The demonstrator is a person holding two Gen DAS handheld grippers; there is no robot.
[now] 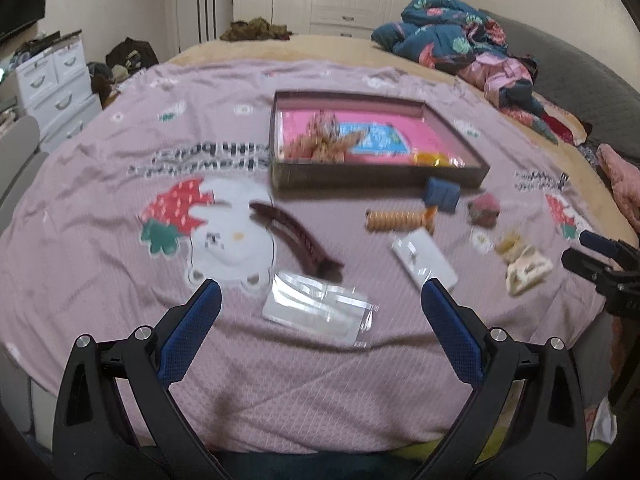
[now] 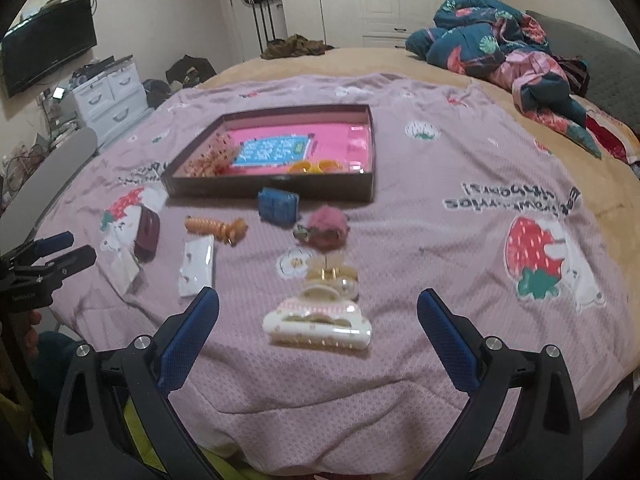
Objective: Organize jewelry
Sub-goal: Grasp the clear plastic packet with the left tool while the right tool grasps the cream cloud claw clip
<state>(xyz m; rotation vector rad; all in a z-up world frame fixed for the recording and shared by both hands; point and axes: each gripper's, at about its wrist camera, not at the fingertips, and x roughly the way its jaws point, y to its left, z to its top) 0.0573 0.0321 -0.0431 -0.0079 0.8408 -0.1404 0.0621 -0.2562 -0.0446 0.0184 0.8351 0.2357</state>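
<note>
A dark shallow box [image 1: 280, 178] [image 2: 276, 192] with a pink lining lies on the purple blanket and holds orange hair ties and yellow rings. My left gripper [image 1: 320, 292] is open and empty, just short of a clear plastic packet [image 1: 320, 308]; a dark red hair clip [image 1: 296, 236] lies beyond. My right gripper [image 2: 318, 300] is open and empty, with a cream claw clip [image 2: 318, 322] between its fingertips' line. An orange spiral hair tie [image 2: 214, 228], a blue box [image 2: 278, 204], a pink pompom [image 2: 326, 226] and a white card [image 2: 198, 266] lie nearby.
The purple blanket [image 2: 440, 264] covers the bed's near end. A bundled quilt [image 2: 500, 48] lies at the back right. White drawers [image 2: 108, 96] stand left of the bed. Each gripper shows at the other view's edge: the right gripper [image 1: 592, 256], the left gripper [image 2: 52, 256].
</note>
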